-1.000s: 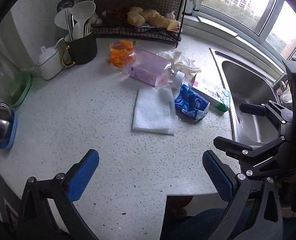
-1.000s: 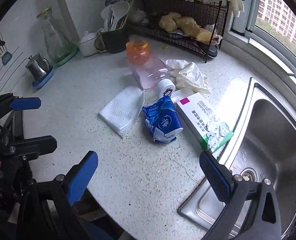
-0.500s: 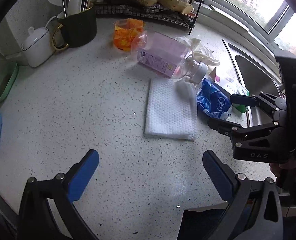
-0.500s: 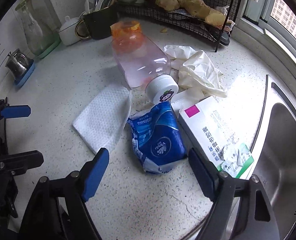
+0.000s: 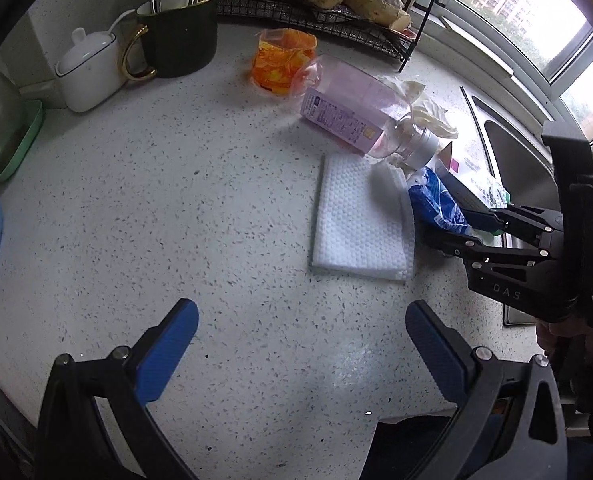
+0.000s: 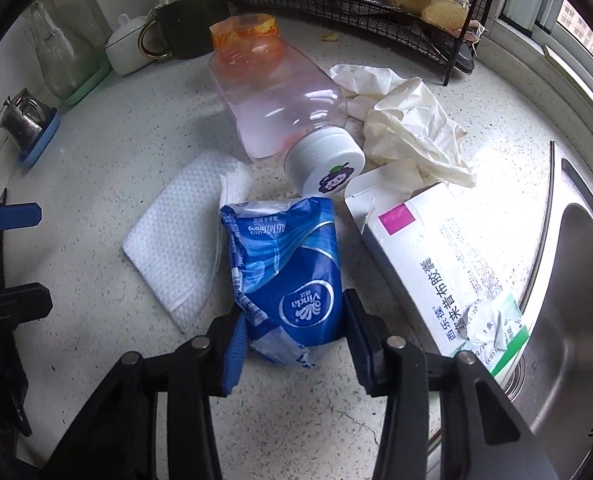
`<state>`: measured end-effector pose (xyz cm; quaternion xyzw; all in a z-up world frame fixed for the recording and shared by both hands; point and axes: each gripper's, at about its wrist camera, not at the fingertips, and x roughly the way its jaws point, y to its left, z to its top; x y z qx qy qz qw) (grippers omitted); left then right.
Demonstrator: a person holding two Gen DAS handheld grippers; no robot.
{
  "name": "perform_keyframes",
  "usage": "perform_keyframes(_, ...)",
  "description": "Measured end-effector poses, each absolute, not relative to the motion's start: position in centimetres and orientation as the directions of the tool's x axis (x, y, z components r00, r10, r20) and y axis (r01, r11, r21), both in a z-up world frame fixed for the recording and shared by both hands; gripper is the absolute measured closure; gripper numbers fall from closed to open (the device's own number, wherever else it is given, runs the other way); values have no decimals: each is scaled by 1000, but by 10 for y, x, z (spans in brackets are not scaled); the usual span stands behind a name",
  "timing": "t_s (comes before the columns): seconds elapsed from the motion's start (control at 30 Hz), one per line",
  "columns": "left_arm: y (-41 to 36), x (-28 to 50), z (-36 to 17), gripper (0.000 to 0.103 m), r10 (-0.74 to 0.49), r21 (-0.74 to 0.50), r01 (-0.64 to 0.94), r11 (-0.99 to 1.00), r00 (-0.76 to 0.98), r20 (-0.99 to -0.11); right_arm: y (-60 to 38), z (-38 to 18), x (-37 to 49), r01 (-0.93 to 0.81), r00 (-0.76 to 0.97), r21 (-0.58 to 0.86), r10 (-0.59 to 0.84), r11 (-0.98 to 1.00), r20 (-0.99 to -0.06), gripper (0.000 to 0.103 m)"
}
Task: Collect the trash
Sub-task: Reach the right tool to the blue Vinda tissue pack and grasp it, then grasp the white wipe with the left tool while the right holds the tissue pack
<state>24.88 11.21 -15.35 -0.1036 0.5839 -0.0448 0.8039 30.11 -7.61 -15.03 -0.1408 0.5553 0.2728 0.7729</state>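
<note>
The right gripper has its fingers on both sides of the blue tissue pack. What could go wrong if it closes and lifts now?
The right gripper straddles only the near end of the blue tissue pack, so the soft wrapper may crumple and slip out. The pack's far end lies close to the bottle cap and overlaps the white cloth; lifting may nudge the bottle or drag the cloth.

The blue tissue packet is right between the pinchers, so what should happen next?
Probably squeeze shut. The right gripper has one finger on each side of the blue tissue packet, which lies flat on the counter. The jaws look close but not clamped yet. Then lift.
</note>
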Motion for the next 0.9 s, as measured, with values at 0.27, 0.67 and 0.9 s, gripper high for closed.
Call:
perform_keyframes(0.27,102,261,-156,0,-221,-239,-25,971,296,-929,-99,-126,281,-540,288,88,282,837,-915,72)
perform_keyframes(0.67,74,304,-183,0,-224,-214,67,975,247,-943,-145,-116,278,-420,314,132,280,898,-907,72)
perform_keyframes(0.9,59,319,-196,0,-202,-184,98,978,226,-953,-155,-111,274,-397,342,149,296,906,-892,72)
